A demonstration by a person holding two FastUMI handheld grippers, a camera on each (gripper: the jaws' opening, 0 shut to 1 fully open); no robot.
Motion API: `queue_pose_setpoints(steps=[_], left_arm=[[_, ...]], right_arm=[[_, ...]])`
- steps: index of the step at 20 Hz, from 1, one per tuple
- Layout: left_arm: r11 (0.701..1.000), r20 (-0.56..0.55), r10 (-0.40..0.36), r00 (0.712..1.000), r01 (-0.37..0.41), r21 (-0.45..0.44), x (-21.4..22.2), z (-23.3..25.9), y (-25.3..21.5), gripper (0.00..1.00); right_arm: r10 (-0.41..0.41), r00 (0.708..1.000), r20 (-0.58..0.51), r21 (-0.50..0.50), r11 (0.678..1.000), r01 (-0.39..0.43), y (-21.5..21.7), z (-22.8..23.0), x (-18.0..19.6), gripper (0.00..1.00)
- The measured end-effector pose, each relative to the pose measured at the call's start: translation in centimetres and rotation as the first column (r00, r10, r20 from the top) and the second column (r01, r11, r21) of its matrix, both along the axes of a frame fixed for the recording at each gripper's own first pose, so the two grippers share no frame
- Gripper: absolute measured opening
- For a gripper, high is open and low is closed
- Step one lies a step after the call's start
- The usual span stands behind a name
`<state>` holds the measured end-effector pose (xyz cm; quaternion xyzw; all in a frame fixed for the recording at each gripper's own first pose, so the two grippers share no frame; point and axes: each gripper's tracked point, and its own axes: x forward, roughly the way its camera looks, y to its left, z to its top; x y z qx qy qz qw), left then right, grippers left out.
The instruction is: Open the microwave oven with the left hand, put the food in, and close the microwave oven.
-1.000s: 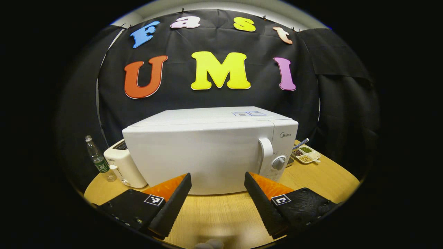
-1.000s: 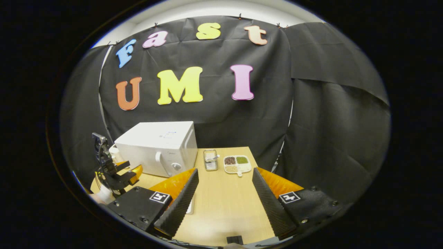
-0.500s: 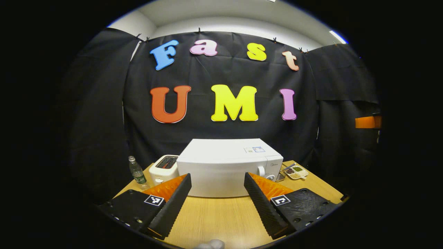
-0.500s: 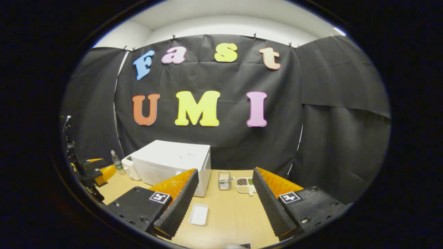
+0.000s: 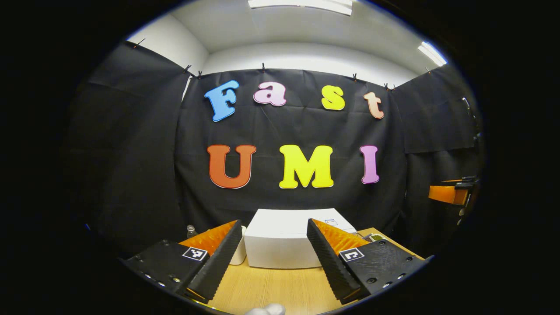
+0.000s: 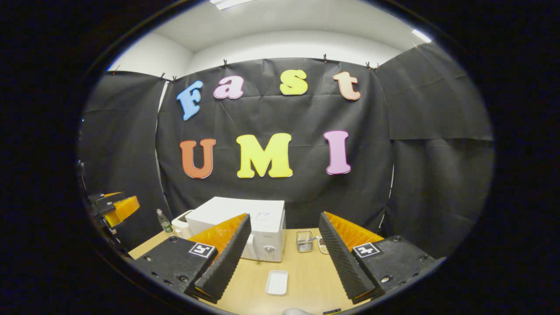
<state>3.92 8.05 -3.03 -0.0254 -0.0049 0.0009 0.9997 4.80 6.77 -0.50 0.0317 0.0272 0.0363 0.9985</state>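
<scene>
- Nearest in the left gripper view, the left gripper (image 5: 273, 262) is spread wide and holds nothing, hanging over the wooden table (image 5: 271, 288), well back from the oven.
- In the right gripper view, the right gripper (image 6: 284, 258) is likewise wide and empty; a small white tray (image 6: 277, 282) lies on the table between its fingers.
- The step in hand, as I judge it, is the approach to the door. To do it well, the left gripper should come in level toward the oven's right front edge, keep its fingers apart until they straddle the handle, then pull outward in an arc about the door's hinge, not straight back.
- Farther off, the microwave oven (image 6: 258, 229) is a white box, door closed, with a white handle (image 6: 252, 246) and a round knob (image 6: 269, 248) at the right of its front. It sits mid-table, toward the back.
- Beside it to the right stands a small wire basket (image 6: 304, 241); to the left, a white toaster (image 6: 180, 223) and a bottle (image 6: 164, 221).
- I cannot tell whether the tray holds any food.
</scene>
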Motion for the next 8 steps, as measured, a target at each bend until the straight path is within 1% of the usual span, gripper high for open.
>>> queue_pose_setpoints(steps=[6, 8], left_arm=[[1.000, -0.018, -0.031, 0.999, 0.031, 0.004, -0.2, -0.4, -0.5, 0.93], [0.999, -0.012, -0.033, 0.999, 0.033, 0.021, -0.1, -0.1, -0.5, 0.93]], right_arm=[[-0.031, 0.999, 0.021, -0.020, 0.999, 0.031, -0.1, 0.7, -1.3, 0.94], [-0.035, 0.999, 0.024, -0.014, 0.999, 0.035, -0.2, 1.0, -1.3, 0.94]])
